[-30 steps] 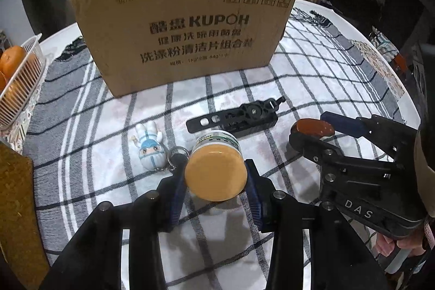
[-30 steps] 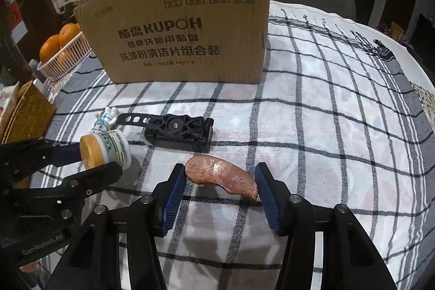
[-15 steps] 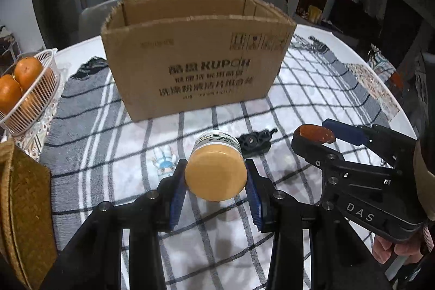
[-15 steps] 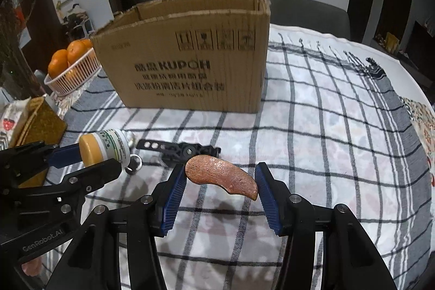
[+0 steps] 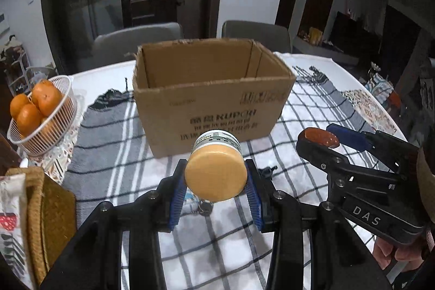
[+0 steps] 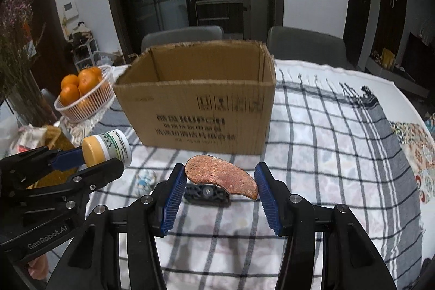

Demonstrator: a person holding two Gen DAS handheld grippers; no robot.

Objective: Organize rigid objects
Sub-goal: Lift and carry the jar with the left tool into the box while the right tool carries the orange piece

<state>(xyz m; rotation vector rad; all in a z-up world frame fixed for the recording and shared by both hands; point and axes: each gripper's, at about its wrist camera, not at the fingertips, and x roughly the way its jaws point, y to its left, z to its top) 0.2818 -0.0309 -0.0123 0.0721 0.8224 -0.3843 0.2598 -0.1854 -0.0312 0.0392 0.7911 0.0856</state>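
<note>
Both claws have been raised off the worktop [image 6: 339, 154]: the left claw [image 5: 216, 195] is clenched on the jar [image 5: 216, 173], the right claw [image 6: 220, 189] on the brown curved piece [image 6: 223, 175], with the open cardboard box [image 6: 198, 99] ahead of each, so dropping in is judged next.

Matt corrugated cardboard box [image 5: 209, 102]; woven checked cloth [image 6: 326, 143]; smooth plastic jar [image 5: 216, 167]; white plastic basket [image 5: 49, 137].

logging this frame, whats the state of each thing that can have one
left gripper: shut on the jar
jar: lidded, held off the table
right gripper: shut on the brown curved piece
brown curved piece: held off the table
cardboard box: open-topped, upright
white basket: holding oranges
</note>
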